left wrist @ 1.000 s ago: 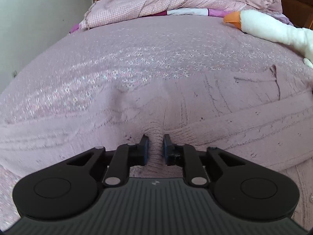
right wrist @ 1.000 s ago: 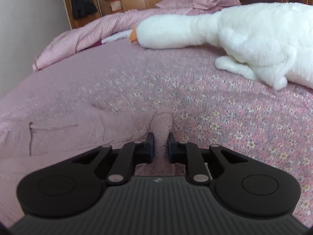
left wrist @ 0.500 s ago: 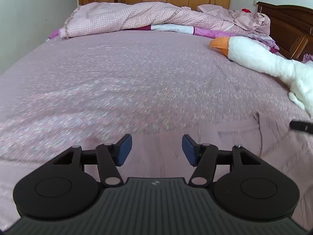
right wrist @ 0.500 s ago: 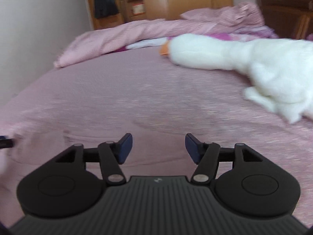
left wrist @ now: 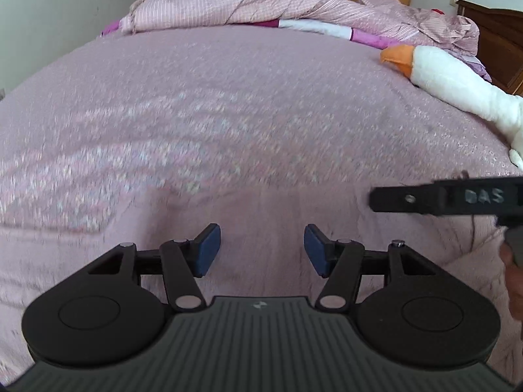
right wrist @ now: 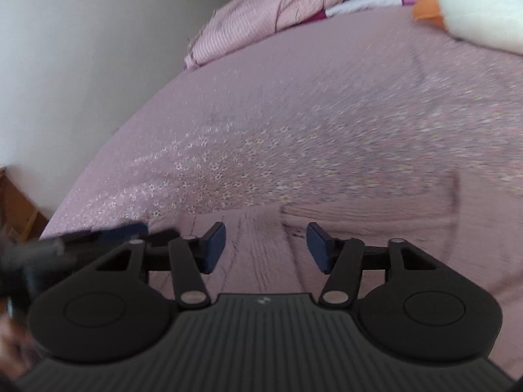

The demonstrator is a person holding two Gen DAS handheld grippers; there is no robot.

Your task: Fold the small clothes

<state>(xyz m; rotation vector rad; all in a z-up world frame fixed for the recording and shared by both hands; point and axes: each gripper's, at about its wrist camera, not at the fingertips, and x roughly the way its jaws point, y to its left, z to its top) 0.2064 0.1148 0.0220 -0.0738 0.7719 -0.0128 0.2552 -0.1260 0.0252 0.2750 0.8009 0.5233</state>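
A pale pink knitted garment point(left wrist: 268, 209) lies flat on the bed, close under both grippers; it also shows in the right wrist view point(right wrist: 376, 225). My left gripper point(left wrist: 261, 250) is open and empty just above it. My right gripper point(right wrist: 266, 248) is open and empty above the knit too. The right gripper's finger point(left wrist: 441, 197) reaches in from the right in the left wrist view. The left gripper point(right wrist: 81, 240) shows blurred at the left in the right wrist view.
The bed has a pink flowered sheet point(left wrist: 228, 98). A white plush goose with an orange beak point(left wrist: 451, 78) lies at the right. A crumpled pink quilt point(left wrist: 261, 3) lies at the far end. A white wall point(right wrist: 81, 49) runs along the left.
Both grippers let go of the knitted garment and opened. They lifted off it, and the right gripper swung left, closer to the left one.
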